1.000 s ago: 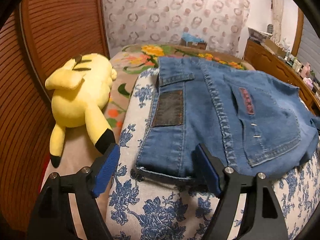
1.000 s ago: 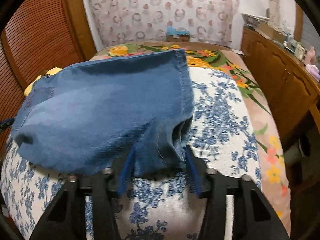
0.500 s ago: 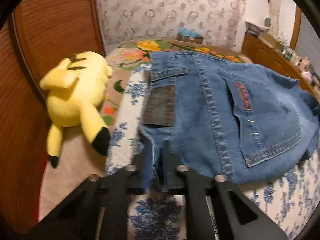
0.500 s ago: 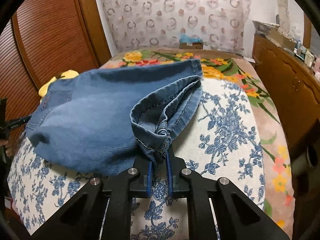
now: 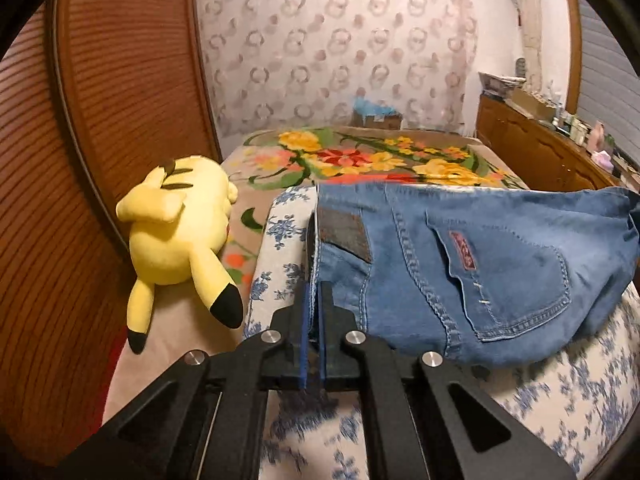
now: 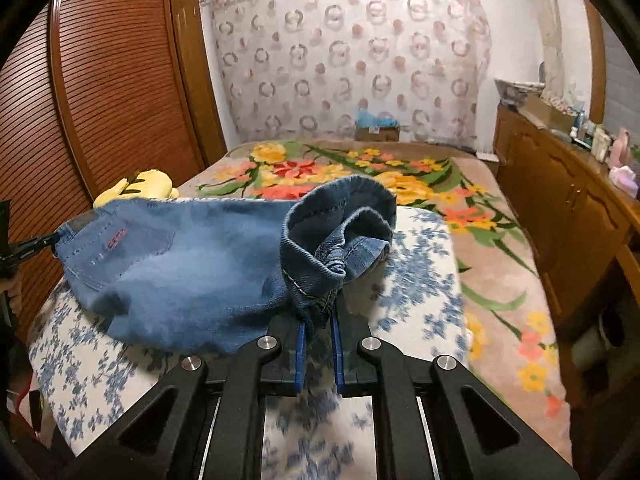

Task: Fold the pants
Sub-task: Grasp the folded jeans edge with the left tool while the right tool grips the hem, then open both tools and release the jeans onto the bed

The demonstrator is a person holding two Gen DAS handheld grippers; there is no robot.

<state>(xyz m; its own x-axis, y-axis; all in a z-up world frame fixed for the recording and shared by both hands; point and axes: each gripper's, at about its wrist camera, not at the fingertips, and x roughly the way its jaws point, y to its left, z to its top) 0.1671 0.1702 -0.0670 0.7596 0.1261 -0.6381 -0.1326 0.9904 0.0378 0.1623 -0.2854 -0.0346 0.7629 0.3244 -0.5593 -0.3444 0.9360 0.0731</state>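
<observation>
Blue jeans point(image 5: 500, 264) lie folded lengthwise across a white bedcover with blue flowers point(image 5: 560, 392), back pocket and brown leather patch facing up. My left gripper point(image 5: 315, 292) is shut on the waistband corner just below the patch and holds it off the cover. In the right wrist view the jeans point(image 6: 192, 276) stretch to the left, and my right gripper point(image 6: 318, 320) is shut on the bunched leg hems, which curl up above its blue pads. The left gripper point(image 6: 24, 252) shows at the far left edge there, at the waistband.
A yellow plush toy point(image 5: 180, 232) lies left of the jeans by the louvred wooden doors point(image 5: 100, 100). A flowered blanket point(image 6: 360, 168) covers the far bed. A wooden cabinet point(image 6: 560, 200) with clutter on top runs along the right. A cardboard box point(image 6: 378, 130) sits by the curtain.
Both grippers went from open around the denim to shut on it. Both then rose, lifting the waistband corner and the leg hems off the bedcover.
</observation>
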